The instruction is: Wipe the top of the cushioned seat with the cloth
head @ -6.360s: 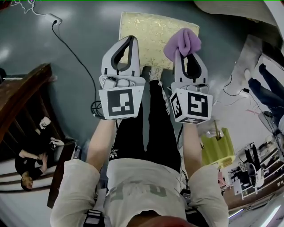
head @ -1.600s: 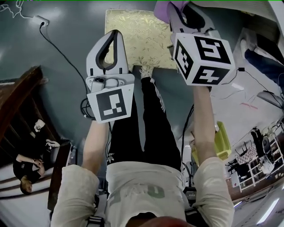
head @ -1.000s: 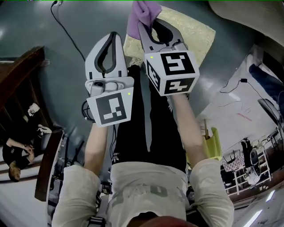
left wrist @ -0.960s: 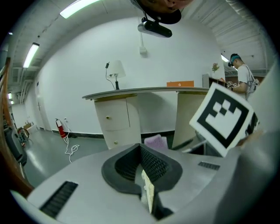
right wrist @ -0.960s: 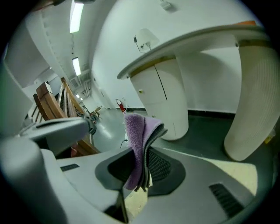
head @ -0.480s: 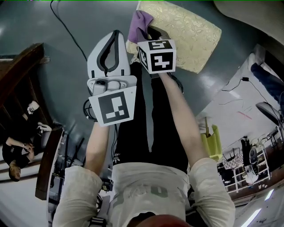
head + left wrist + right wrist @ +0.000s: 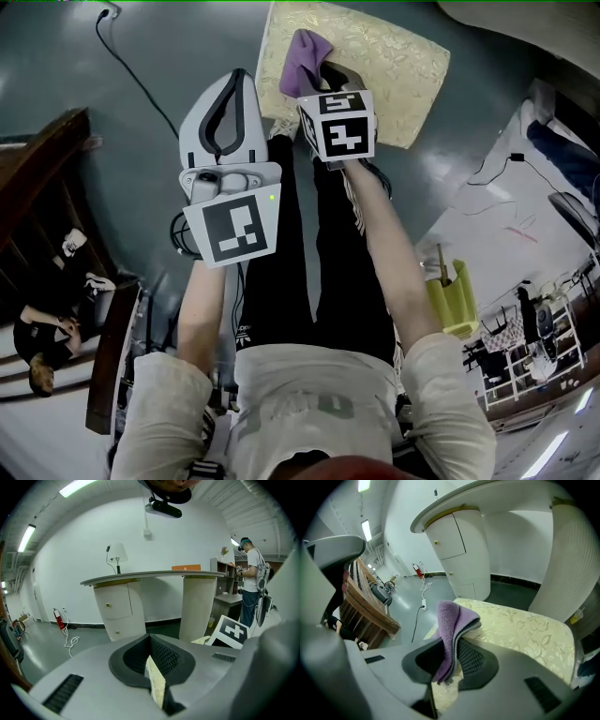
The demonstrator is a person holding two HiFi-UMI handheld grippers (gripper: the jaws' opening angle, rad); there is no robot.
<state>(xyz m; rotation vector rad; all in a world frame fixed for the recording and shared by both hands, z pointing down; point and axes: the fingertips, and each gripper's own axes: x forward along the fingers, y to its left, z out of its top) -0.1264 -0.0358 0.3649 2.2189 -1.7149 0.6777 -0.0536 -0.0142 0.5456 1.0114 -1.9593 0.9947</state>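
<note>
- Clamping the folded purple cloth (image 7: 451, 620), the right gripper (image 7: 452, 660) fingers hold it over the pale-gold floral cushioned seat (image 7: 389, 56), at its near-left part.
- The left gripper (image 7: 228, 94) fingers are together and empty, left of the seat.
- Most of the top seems left to wipe.

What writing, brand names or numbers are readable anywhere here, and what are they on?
No text here reads clearly.
Shirt: grey letters, too blurred to read.
Trousers: small white logo, too small to read.
Marker cubes: black-and-white square patterns, no words.
Orange sign on the counter: unreadable.
</note>
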